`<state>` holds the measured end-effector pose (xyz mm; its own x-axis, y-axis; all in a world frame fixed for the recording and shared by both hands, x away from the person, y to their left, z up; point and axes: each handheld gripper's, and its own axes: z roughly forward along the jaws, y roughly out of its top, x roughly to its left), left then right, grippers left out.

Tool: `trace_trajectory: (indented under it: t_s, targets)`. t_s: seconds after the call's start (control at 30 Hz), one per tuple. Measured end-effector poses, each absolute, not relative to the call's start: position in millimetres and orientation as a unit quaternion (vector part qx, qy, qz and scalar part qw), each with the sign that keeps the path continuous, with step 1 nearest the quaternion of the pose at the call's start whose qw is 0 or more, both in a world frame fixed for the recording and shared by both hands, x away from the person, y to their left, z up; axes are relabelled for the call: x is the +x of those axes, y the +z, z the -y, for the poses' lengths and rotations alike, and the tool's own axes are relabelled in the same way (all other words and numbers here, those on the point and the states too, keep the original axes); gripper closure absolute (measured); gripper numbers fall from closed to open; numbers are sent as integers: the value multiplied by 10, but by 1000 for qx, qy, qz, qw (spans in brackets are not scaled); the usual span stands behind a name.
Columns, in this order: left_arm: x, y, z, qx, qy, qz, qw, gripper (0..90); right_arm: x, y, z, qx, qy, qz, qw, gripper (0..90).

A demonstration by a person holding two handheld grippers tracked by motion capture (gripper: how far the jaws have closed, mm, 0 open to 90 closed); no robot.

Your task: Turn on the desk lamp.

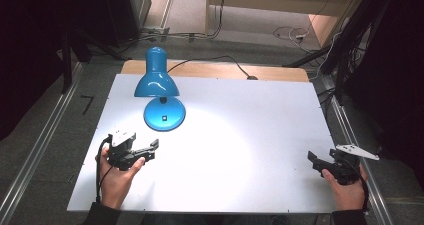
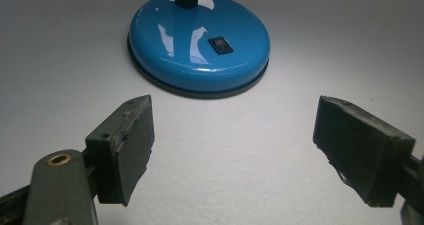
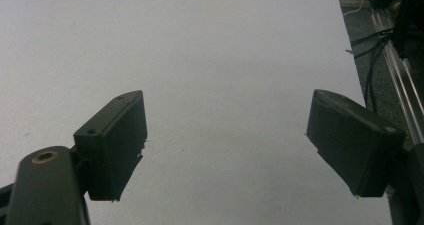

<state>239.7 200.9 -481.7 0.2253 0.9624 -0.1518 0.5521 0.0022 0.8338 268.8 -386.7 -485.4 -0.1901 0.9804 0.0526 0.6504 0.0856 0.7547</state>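
A blue desk lamp (image 1: 157,80) stands lit at the back left of the white table (image 1: 260,120), its shade tilted down over its round base (image 1: 164,113). In the left gripper view the base (image 2: 199,42) fills the top middle, with a black rocker switch (image 2: 220,45) on it. My left gripper (image 1: 154,149) is open, held low just in front of the base, nothing between its jaws (image 2: 234,150). At the table's right front, my right gripper (image 1: 313,160) is also open and empty, pointing over bare table (image 3: 227,145).
A black cable (image 1: 220,60) runs from the lamp off the table's back edge. Metal rails (image 1: 350,130) line both sides of the table, and dark stands and cables sit beyond the right edge (image 3: 385,45). A bright pool of light covers the table's middle.
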Motion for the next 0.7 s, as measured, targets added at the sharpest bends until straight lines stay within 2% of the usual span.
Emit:
trace_trajectory:
  t_s: [0.7]
  targets:
    - [2277,-4833,-2103,659,245,-577,415,178,2687,-4857,3860,587,336,-695,244,150]
